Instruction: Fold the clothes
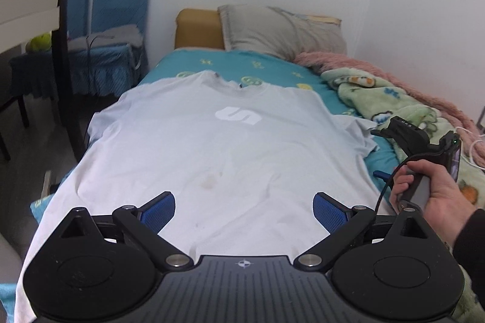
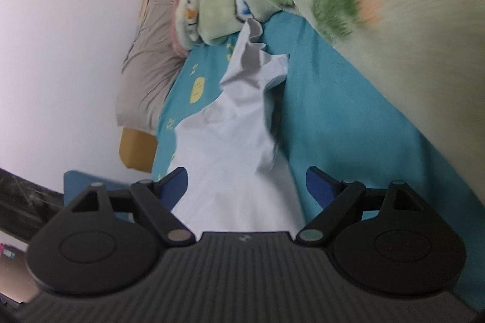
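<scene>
A white T-shirt [image 1: 212, 153] with a white logo lies spread flat, front up, on the teal bed sheet [image 1: 272, 68], collar toward the pillow. My left gripper [image 1: 244, 209] is open and empty above the shirt's lower hem. My right gripper [image 2: 246, 185] is open and empty, turned on its side over the shirt's right side, facing its crumpled right sleeve [image 2: 257, 62]. In the left wrist view the right gripper's body [image 1: 424, 141] is held in a hand beside the shirt's right edge.
A green patterned blanket [image 1: 394, 104] and pink fleece [image 1: 363, 65] are piled along the bed's right side by the wall. A grey pillow [image 1: 282, 32] lies at the head. Blue chairs [image 1: 115, 20] and a dark table leg [image 1: 63, 80] stand left of the bed.
</scene>
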Demonstrator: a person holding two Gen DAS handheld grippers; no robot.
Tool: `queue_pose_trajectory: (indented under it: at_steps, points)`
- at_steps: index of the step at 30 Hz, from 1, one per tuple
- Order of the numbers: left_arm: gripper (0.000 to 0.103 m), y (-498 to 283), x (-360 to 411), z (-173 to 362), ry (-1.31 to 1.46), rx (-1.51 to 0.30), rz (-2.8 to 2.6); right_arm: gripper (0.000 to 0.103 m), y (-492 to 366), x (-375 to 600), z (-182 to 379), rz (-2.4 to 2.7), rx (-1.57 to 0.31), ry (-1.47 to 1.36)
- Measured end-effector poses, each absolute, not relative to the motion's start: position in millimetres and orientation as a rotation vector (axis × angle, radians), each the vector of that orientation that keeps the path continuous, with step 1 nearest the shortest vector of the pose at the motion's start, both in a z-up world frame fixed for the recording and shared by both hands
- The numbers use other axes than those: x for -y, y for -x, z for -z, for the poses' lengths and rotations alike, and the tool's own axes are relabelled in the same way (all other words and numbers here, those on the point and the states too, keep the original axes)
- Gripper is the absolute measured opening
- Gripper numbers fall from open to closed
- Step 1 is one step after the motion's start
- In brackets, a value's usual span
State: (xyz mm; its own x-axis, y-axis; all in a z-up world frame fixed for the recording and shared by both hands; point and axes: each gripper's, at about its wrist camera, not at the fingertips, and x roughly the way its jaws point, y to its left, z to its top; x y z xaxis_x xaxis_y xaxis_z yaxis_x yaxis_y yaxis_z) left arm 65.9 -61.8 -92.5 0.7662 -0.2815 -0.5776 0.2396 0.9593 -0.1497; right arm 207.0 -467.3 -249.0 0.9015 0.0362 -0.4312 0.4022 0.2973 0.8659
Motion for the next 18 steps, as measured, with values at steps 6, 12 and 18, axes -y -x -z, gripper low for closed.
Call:
queue_pose_trajectory:
  at_steps: [6,12,18]
  points:
    - [0.099,-76.0,65.2,78.5,0.107,-0.627,0.279,0.084,-260.9,471.1,266.7,0.198,-0.414,-1.200]
    - [0.099,-77.8,55.6,83.3,0.138,-0.665,0.263,0.084,-290.9,465.1,264.5,0.223,-0.358,-1.147]
    - [0.099,-81.4,27.5,81.2,0.248,-0.683,0.235,0.084,-317.5,468.6,263.8,0.248,-0.305,-1.092]
